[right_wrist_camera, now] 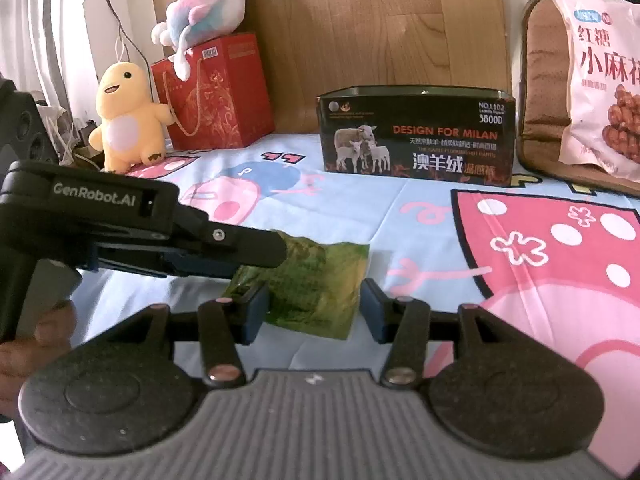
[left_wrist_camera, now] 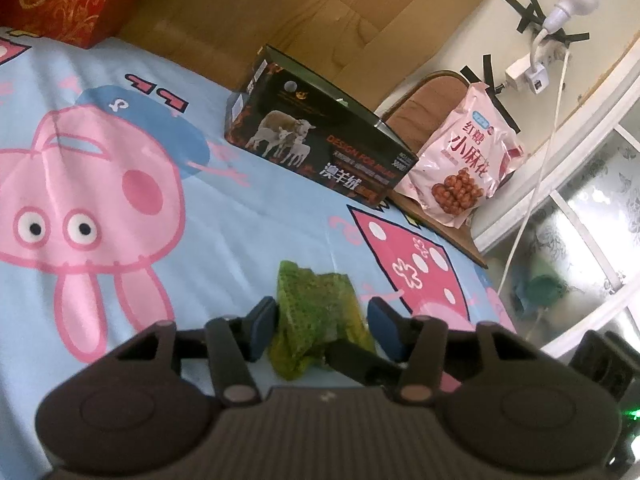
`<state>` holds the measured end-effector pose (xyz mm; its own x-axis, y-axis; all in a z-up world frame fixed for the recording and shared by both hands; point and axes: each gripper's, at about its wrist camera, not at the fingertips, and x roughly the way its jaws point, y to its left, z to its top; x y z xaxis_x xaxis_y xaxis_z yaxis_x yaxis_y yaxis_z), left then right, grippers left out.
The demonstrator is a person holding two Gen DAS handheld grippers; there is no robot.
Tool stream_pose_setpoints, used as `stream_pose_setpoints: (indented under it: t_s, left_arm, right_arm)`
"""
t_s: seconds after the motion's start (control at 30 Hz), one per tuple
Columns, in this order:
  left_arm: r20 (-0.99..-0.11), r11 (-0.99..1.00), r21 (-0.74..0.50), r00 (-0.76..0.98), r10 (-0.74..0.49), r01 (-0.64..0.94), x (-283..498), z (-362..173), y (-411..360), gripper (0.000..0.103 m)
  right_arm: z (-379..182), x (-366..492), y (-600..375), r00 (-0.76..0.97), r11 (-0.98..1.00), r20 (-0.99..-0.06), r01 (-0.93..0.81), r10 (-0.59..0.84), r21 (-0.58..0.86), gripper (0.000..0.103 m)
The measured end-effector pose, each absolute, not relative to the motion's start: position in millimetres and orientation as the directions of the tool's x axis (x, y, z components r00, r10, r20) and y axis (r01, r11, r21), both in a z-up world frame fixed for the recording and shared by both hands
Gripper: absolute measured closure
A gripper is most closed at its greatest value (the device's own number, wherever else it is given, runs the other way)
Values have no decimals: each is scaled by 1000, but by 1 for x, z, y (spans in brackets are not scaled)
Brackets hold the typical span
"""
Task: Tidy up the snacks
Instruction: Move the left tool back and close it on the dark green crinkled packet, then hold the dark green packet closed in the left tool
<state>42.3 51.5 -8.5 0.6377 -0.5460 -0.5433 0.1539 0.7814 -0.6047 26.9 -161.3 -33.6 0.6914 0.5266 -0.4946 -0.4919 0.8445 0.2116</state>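
Note:
A green snack packet (left_wrist_camera: 316, 312) lies on the cartoon bedsheet, seen also in the right wrist view (right_wrist_camera: 316, 284). My left gripper (left_wrist_camera: 322, 320) is open with its fingers on either side of the packet; its body shows in the right wrist view (right_wrist_camera: 264, 250), reaching in from the left over the packet's left end. My right gripper (right_wrist_camera: 314, 312) is open, its fingers astride the packet's near edge. An open black box with sheep printed on it (left_wrist_camera: 316, 144) (right_wrist_camera: 416, 136) stands at the back. A pink snack bag (left_wrist_camera: 464, 156) (right_wrist_camera: 600, 76) leans to its right.
A wooden headboard (right_wrist_camera: 380, 32) stands behind the box. A brown cushion (right_wrist_camera: 540, 112) is behind the pink bag. A red gift bag (right_wrist_camera: 216, 92), a yellow plush toy (right_wrist_camera: 128, 116) and a pastel plush (right_wrist_camera: 204, 4) stand at the back left. A lamp and cable (left_wrist_camera: 560, 20) hang right.

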Motion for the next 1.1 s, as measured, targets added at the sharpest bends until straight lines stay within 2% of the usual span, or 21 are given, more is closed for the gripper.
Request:
stream_pose_setpoints:
  t_s: [0.33,0.37,0.47,0.5,0.7,1.1]
  left_arm:
    - [-555,810,-562,649,-520,169,46,-8,35,51]
    - [-556,812,-558,650,-518,170,47,-8,33,53]
    - [-572,824,-543,649,-502,159,50,-11,33,76]
    - [-574,824,-545,647,-501,154,52,-12,35,78]
    - [-569,822,-549,652,-501,152,53,-13,35,79]
    - [-555,805,-573,651,-519,153,53,-16,38,79]
  right_arm:
    - [-34,27,-165,690,838,-481,-493,541,235,48]
    - [-34,27,-166,690,837,-479,-494,543,238,48]
    - [-34,26,-167,691,836,-475,-491,545,245,48]
    - [-34,26,-167,695,839,-474,-485,541,246,48]
    - [-33,26,-166,698,854,-495,-457,518,249,40]
    - [-26,20,-180,743,931,-562,-303,364,203,40]
